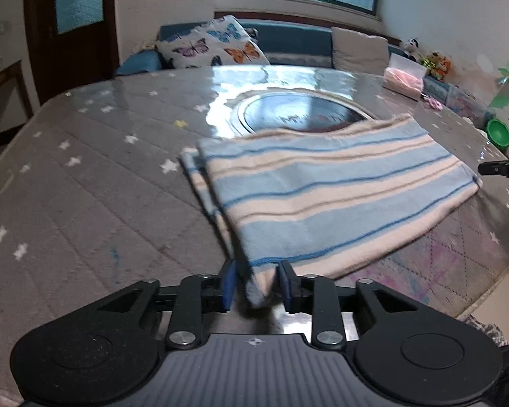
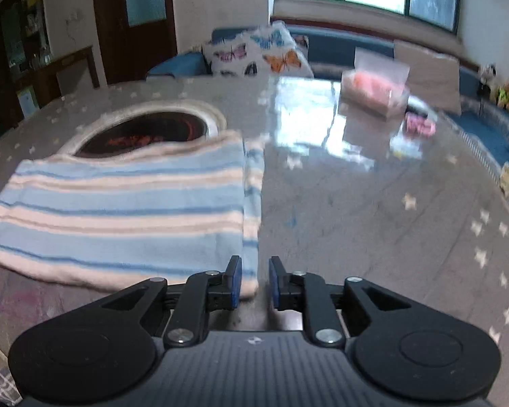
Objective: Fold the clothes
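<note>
A blue and cream striped garment (image 1: 325,193) lies folded flat on the grey star-patterned table (image 1: 85,176). My left gripper (image 1: 257,283) has its jaws around the garment's near left corner, and the cloth bunches between the blue pads. In the right wrist view the same garment (image 2: 125,210) fills the left half. My right gripper (image 2: 254,281) sits at the garment's near right corner with its jaws apart and only the very edge of the cloth beside its left pad (image 2: 234,283). The right gripper's tip also shows in the left wrist view (image 1: 502,168).
A round dark inset (image 1: 302,113) sits in the table's middle, partly under the garment. A clear box with pink contents (image 2: 373,95) and small pink items (image 2: 420,125) stand at the far right. A green bowl (image 1: 498,132), butterfly cushion (image 1: 213,45) and sofa lie beyond.
</note>
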`<state>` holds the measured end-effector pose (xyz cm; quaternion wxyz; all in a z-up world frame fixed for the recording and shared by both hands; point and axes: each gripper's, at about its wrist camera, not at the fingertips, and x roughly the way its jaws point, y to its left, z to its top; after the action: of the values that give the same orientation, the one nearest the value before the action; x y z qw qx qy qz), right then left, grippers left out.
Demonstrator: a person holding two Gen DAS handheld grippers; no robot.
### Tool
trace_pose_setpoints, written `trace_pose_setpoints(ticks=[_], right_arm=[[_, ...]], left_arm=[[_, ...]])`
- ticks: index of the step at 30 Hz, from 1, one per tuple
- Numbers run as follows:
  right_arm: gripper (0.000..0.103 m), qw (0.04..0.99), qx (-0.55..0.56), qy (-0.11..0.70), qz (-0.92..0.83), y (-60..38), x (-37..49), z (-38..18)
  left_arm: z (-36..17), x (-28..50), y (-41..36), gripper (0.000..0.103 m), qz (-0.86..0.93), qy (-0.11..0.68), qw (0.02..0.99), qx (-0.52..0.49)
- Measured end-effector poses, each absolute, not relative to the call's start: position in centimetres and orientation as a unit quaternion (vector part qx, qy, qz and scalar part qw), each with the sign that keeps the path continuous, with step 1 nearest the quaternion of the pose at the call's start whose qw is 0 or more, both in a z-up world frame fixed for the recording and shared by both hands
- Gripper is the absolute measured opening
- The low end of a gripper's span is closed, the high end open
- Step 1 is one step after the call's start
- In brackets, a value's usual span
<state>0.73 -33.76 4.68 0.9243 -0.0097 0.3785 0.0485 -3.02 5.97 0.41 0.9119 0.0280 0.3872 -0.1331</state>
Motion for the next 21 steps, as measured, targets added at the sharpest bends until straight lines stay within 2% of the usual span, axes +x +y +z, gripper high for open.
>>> trace_pose_setpoints(ticks=[1,5,13,21], right_arm=[[0.017,0.927,-0.008,0.371,0.055,-33.6,0.8,5.1],[0.017,0.931,-0.010,0.354,0.087,-32.4,2.1,5.5],[0.016,0.921,-0.012,0.379,0.089,-31.6,4.5,2.7],[0.019,0.923,-0.007,0.373,0.092,-31.9,5.8,3.7]], left_arm=[[0.6,-3.0,6.0,0.036,-0.129,0.383,0.914,0.028],[1.5,-2.4,6.1,0.036,-0.111,0.364,0.924,0.029],[1.7,-0.6,6.5,0.035,-0.104,0.353,0.930,0.020],[0.5,2.8,4.9,0.035,-0.129,0.361,0.923,0.020]])
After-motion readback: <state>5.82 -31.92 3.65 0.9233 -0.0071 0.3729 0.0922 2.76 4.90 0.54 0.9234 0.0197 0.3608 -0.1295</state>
